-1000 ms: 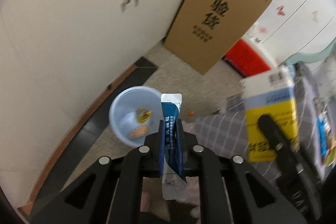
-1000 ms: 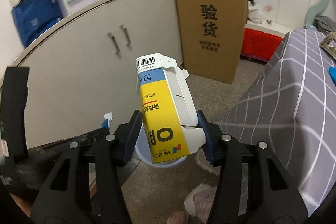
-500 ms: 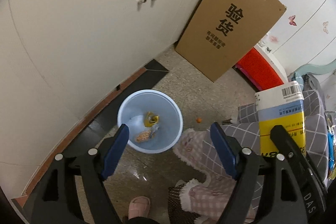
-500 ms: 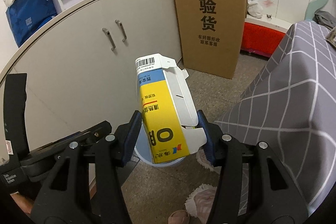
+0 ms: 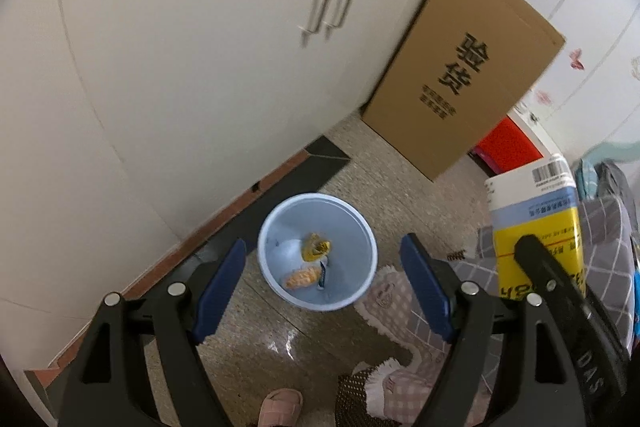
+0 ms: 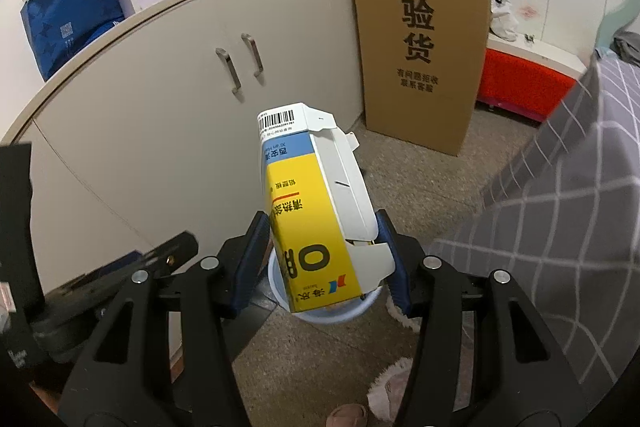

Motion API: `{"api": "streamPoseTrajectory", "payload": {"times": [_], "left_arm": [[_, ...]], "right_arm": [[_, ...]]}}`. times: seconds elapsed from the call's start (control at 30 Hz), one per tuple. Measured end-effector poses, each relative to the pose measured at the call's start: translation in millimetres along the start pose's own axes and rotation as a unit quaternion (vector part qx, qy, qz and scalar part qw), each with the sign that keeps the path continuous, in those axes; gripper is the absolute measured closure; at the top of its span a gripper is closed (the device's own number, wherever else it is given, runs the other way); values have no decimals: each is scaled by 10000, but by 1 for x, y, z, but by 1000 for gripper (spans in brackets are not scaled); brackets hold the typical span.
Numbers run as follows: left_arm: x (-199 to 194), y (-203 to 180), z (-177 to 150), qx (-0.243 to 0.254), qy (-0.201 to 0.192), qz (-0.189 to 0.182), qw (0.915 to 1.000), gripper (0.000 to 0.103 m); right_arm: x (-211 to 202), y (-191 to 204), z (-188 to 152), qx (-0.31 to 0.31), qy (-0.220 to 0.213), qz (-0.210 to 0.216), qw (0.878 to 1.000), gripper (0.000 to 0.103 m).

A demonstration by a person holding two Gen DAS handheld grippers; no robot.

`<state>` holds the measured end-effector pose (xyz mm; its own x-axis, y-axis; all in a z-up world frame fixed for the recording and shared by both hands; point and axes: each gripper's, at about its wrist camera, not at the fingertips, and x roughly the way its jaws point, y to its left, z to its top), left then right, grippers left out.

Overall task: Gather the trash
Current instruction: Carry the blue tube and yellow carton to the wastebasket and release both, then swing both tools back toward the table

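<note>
Two grippers over the bin, one empty and one loaded.
Left wrist view: the left gripper (image 5: 322, 287) had jaws spread wide, nothing between, above the pale blue bin (image 5: 352, 227) on the floor holding wrappers (image 5: 316, 247). Right wrist view: the right gripper (image 6: 322, 261) was clamped on the yellow carton (image 6: 310, 215) above that bin.

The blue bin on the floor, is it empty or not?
Not empty: the blue bin holds a yellow wrapper and other scraps.
</note>
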<state>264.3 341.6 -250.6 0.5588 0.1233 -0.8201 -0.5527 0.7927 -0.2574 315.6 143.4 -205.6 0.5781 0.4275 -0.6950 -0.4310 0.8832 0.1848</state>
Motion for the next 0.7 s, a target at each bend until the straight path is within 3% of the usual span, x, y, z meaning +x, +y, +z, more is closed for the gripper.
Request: {"api": "streamPoseTrajectory", "payload": {"times": [0.03,0.13,0.17,0.2,0.37,0.7], "left_arm": [[0,3,1,-42,-12,2,10000,25],[0,13,6,-230,46,-61,9997,25],[0,15,7,-281,52,-64,9996,25],[-2,17,7,-315,32,-53,9995,25],[-14,17,8,-297,-64,-10,9995,25],[-66,-6,2,-204,-421,-208,9987,24]], "right_arm": [[3,2,4,14,-62,50,10000,48],[15,4,17,98,-233,405,9989,24],[18,4,19,99,-247,293,9992,21],[20,3,21,100,-246,81,9996,21],[12,-6,15,297,-109,-74,9995,20],[-42,-14,8,446,-170,-53,9988,20]]}}
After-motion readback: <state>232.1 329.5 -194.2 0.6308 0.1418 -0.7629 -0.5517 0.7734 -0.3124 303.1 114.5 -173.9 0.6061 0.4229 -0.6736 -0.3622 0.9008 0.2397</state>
